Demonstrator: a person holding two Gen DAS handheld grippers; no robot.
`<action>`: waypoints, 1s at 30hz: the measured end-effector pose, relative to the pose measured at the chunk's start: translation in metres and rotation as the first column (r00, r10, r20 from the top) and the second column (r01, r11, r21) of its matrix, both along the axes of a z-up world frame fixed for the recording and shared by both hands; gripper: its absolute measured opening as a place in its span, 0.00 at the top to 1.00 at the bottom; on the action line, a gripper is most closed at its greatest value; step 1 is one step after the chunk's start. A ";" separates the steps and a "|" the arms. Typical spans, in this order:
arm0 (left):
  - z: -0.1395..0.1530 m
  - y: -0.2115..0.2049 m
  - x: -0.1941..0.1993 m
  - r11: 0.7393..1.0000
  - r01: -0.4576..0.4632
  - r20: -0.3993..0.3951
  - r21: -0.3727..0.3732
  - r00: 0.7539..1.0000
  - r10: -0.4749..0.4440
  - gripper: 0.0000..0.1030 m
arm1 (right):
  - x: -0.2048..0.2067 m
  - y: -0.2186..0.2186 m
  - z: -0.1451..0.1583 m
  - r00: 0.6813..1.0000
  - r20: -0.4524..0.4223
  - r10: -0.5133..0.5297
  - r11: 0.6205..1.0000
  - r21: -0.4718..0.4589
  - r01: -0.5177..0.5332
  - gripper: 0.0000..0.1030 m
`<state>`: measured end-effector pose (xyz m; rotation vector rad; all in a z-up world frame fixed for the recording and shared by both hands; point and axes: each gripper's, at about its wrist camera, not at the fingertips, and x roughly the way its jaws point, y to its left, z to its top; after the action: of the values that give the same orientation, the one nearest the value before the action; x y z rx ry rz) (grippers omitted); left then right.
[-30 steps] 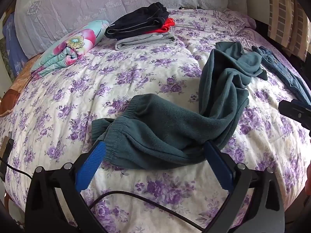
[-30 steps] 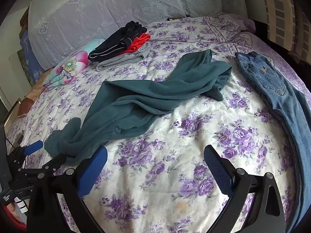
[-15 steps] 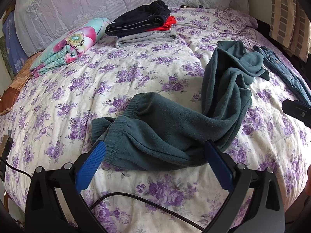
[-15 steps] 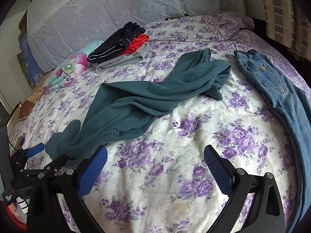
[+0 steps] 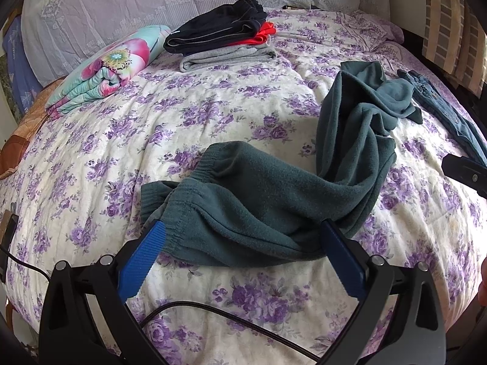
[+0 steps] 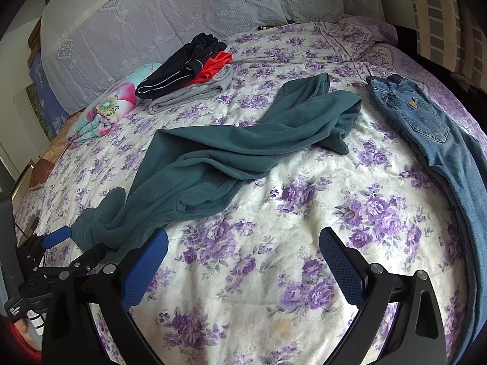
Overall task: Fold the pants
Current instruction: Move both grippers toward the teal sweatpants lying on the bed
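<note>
Dark green fleece pants (image 5: 261,203) lie crumpled and twisted on the floral bed, waistband near my left gripper, legs trailing to the far right. My left gripper (image 5: 243,237) is open, its blue pads either side of the waistband end, just above it. In the right wrist view the pants (image 6: 231,155) stretch from lower left to the middle. My right gripper (image 6: 243,249) is open and empty over bare bedspread, to the right of the pants. The left gripper (image 6: 73,246) shows at the lower left by the waistband.
A stack of folded clothes (image 5: 219,39), black, red and grey, lies at the back. A rolled floral blanket (image 5: 106,70) lies back left. Blue jeans (image 6: 426,133) lie along the right edge. A black cable (image 5: 188,307) runs under the left gripper. Pillows line the headboard.
The left gripper has edged slightly forward toward the waistband. The right gripper has shifted a little. The pants have not moved.
</note>
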<state>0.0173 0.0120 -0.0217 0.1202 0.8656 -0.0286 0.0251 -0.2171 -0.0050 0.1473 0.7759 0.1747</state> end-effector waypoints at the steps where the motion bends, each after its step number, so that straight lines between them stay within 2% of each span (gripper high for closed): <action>1: -0.001 0.000 0.000 1.000 0.000 -0.003 -0.002 1.000 0.000 0.05 | 0.000 0.000 0.000 1.000 -0.001 0.000 1.000 0.002 0.000 0.03; 7: -0.003 0.000 0.001 1.000 -0.001 -0.016 -0.011 1.000 0.001 0.05 | 0.002 0.000 -0.004 1.000 -0.006 -0.001 1.000 0.010 0.001 0.03; 12: -0.004 0.000 0.001 1.000 -0.002 -0.021 -0.014 1.000 0.002 0.05 | 0.002 -0.002 -0.006 0.995 -0.102 -0.003 1.000 0.000 0.003 0.03; 16: -0.007 0.001 0.004 1.000 -0.003 -0.034 -0.025 0.999 0.002 0.05 | 0.002 -0.003 -0.006 0.998 -0.068 -0.004 1.000 0.008 0.005 0.03; 30: -0.013 -0.001 0.010 1.000 0.000 -0.049 -0.020 0.999 -0.001 0.05 | 0.006 -0.006 -0.014 0.998 -0.066 -0.008 1.000 0.026 0.009 0.03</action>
<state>0.0274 0.0110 -0.0351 0.1013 0.9142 -0.0402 0.0315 -0.2235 -0.0194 0.1816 0.8384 0.1725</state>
